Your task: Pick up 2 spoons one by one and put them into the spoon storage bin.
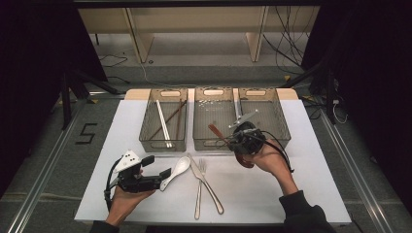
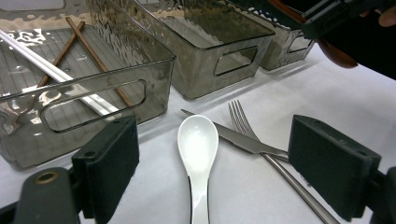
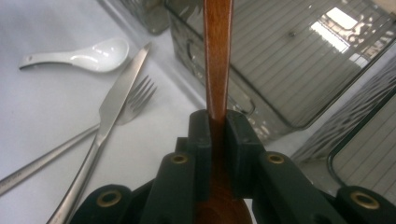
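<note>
Three grey bins stand in a row at the far side of the white surface [image 1: 301, 160]. The left bin [image 1: 145, 133] holds white chopsticks [image 1: 163, 124] and brown chopsticks [image 1: 167, 121] lying crossed. The middle bin [image 1: 201, 131] has the right gripper [image 1: 232, 136] above its near right corner.

The right gripper has its jaws closed tight on a wooden spoon [image 3: 217, 56]. In the right gripper view the brown handle runs straight out from between the pads toward the middle bin. In the high view the handle tip [image 1: 214, 129] points over that bin, and the dark bowl of the spoon hangs below the hand. The right bin [image 1: 279, 119] stands just beside the gripper.

The left gripper [image 1: 164, 175] rests low near the left front of the surface, with its jaws wide open and nothing gripped. In the left gripper view a white spoon [image 2: 198, 140] lies on the surface between the two pads [image 2: 112, 163], touching neither. Its bowl points toward the bins.

Just to the right of the white spoon lie a knife [image 1: 206, 182] and a fork [image 1: 199, 191], crossed over each other, their tips toward the bins and their handles toward the person. The knife blade lies just beside the white spoon's bowl.
</note>
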